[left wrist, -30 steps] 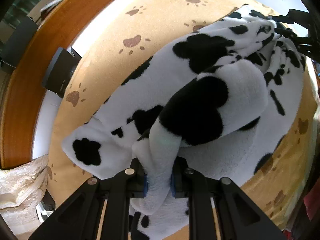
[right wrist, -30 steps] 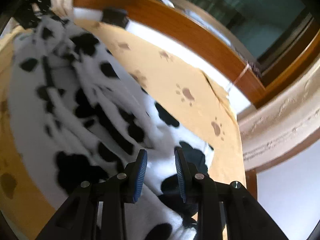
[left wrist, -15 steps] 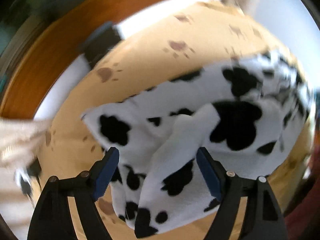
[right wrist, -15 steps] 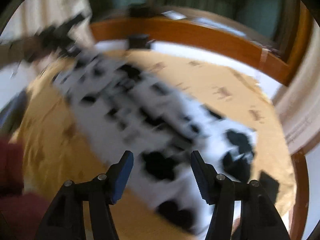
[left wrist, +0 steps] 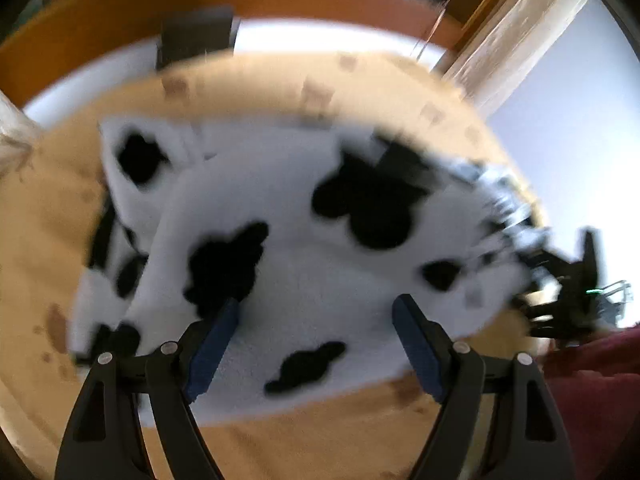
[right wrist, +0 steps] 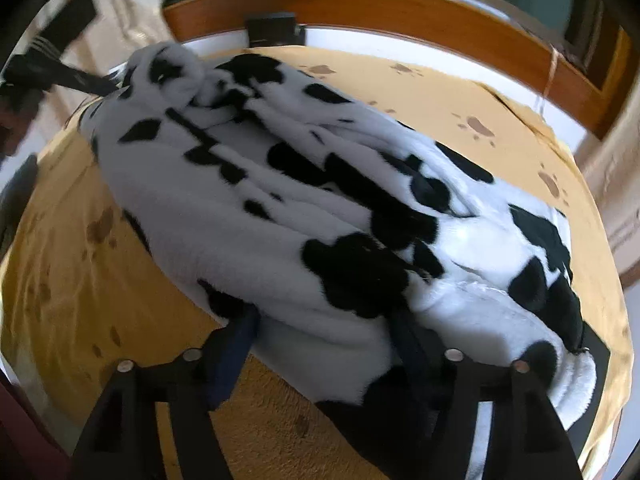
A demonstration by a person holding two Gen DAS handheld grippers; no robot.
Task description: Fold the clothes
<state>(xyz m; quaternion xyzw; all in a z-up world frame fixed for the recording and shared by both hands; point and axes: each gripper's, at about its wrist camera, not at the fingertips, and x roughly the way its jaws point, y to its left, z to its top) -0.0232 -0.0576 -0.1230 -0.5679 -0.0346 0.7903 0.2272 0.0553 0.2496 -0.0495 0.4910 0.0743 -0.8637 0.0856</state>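
A fluffy white garment with black cow patches [left wrist: 304, 248] lies bunched on a yellow blanket with brown paw prints [left wrist: 52, 216]. My left gripper [left wrist: 316, 320] is open and empty, its blue pads [left wrist: 212, 344] spread wide just above the garment's near edge. In the right wrist view the same garment [right wrist: 280, 200] fills the middle. My right gripper [right wrist: 324, 324] is open, its fingers [right wrist: 236, 344] straddling the garment's near fold. The other gripper shows at the far right of the left wrist view [left wrist: 576, 300], blurred.
A wooden bed frame [right wrist: 400, 12] curves along the far side, with a dark box [right wrist: 272, 32] on its white ledge. A pale curtain [right wrist: 120, 12] hangs at the left. Dark red cloth [left wrist: 592, 364] sits at the right edge.
My left gripper has let go of the garment fold and opened wide. My right gripper has opened wider and swung around to the garment's near fold.
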